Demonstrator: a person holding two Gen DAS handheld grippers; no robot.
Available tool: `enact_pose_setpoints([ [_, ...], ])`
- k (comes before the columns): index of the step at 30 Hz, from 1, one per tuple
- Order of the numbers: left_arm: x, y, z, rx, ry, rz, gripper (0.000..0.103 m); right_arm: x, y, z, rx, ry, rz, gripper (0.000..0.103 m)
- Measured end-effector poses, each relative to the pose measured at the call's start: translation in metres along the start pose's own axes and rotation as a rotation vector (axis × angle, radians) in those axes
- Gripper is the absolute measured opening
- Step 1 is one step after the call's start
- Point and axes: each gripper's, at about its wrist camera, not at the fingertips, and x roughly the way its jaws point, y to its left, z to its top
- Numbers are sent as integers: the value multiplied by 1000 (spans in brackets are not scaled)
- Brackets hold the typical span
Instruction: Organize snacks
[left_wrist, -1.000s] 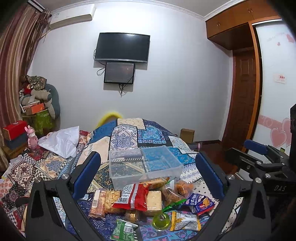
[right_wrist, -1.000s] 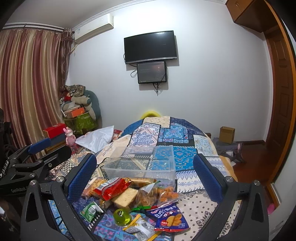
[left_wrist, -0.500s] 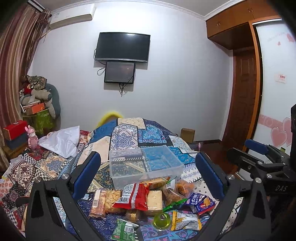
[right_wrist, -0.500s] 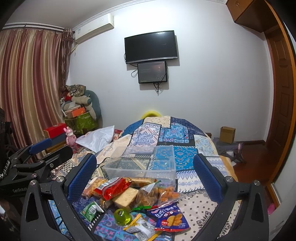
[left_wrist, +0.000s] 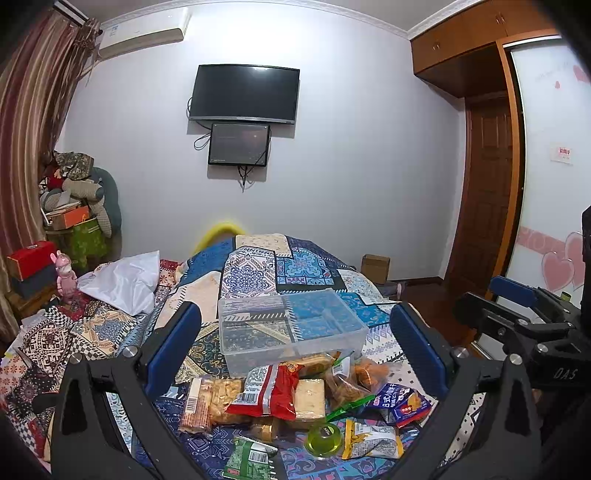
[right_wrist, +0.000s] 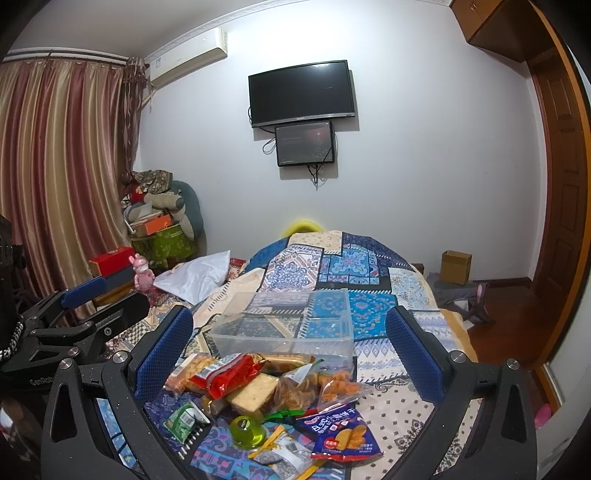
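Observation:
A clear empty plastic box (left_wrist: 291, 328) (right_wrist: 284, 325) stands on the patterned bedspread. In front of it lies a pile of snacks: a red packet (left_wrist: 271, 391) (right_wrist: 229, 373), a cracker pack (left_wrist: 218, 402), a pale biscuit block (right_wrist: 253, 393), a bag of fried snacks (right_wrist: 332, 384), a blue packet (left_wrist: 400, 402) (right_wrist: 341, 432), a green jelly cup (left_wrist: 323, 439) (right_wrist: 246, 430), a green packet (left_wrist: 247, 461) (right_wrist: 184, 419). My left gripper (left_wrist: 295, 350) and right gripper (right_wrist: 288, 350) are both open and empty, held above the pile, side by side.
A white pillow (left_wrist: 122, 280) lies on the bed's left side. A pink toy (right_wrist: 142, 273), boxes and piled cushions (right_wrist: 162, 218) stand by the curtain at left. A cardboard box (right_wrist: 456, 266) sits on the floor at right, near the wooden door (left_wrist: 487, 199).

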Motion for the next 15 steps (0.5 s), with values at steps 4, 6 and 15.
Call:
enact_pose_setpoints([
  [4, 1, -1, -1, 3, 4, 2, 103, 0, 0, 0, 0, 1, 1, 103],
  [6, 1, -1, -1, 5, 3, 4, 103, 0, -2, 0, 3, 1, 3, 103],
  [15, 5, 0, 0, 3, 14, 2, 103, 2, -3, -1, 11, 9, 5, 103],
])
